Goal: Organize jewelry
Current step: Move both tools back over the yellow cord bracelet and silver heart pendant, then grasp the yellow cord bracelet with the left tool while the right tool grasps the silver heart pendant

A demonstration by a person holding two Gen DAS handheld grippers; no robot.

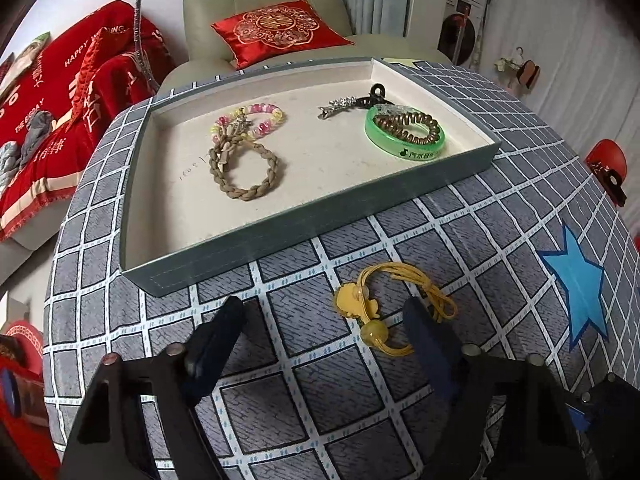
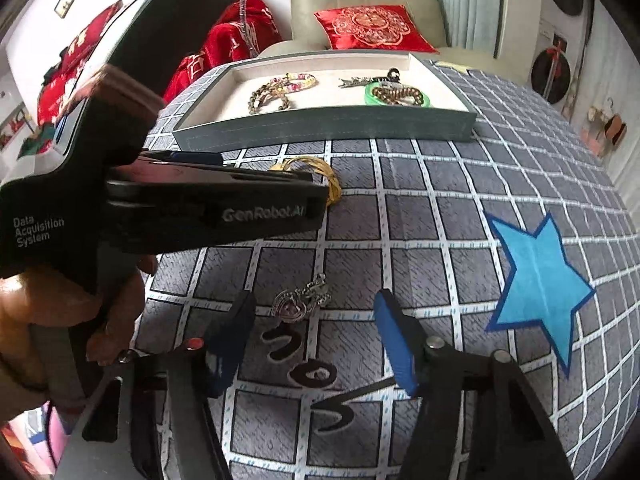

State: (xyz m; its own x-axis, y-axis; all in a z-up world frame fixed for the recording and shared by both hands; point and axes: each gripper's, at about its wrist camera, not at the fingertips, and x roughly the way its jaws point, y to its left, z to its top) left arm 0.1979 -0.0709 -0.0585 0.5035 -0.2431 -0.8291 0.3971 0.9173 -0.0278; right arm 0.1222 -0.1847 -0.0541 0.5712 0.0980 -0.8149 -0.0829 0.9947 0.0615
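Observation:
A yellow cord bracelet with a flat charm and a bead (image 1: 376,312) lies on the checked cloth between my left gripper's open fingers (image 1: 324,312), nearer the right finger. In the right wrist view the bracelet (image 2: 320,172) is partly hidden behind the left gripper's body. A silver heart pendant (image 2: 300,300) lies on the cloth between my right gripper's open fingers (image 2: 316,304). The grey tray (image 1: 280,236) holds a braided brown bracelet (image 1: 248,168), a pink-yellow bead bracelet (image 1: 256,120), a silver clip (image 1: 338,106), a black claw clip (image 1: 376,96) and a green bangle (image 1: 404,136) with a brown coil.
The table is covered by a grey checked cloth (image 1: 320,400) with a blue star (image 1: 576,280). A beige armchair with a red cushion (image 1: 280,28) stands behind the tray. Red blankets (image 1: 60,100) lie at the left. The tray's near wall (image 2: 324,126) stands just beyond both grippers.

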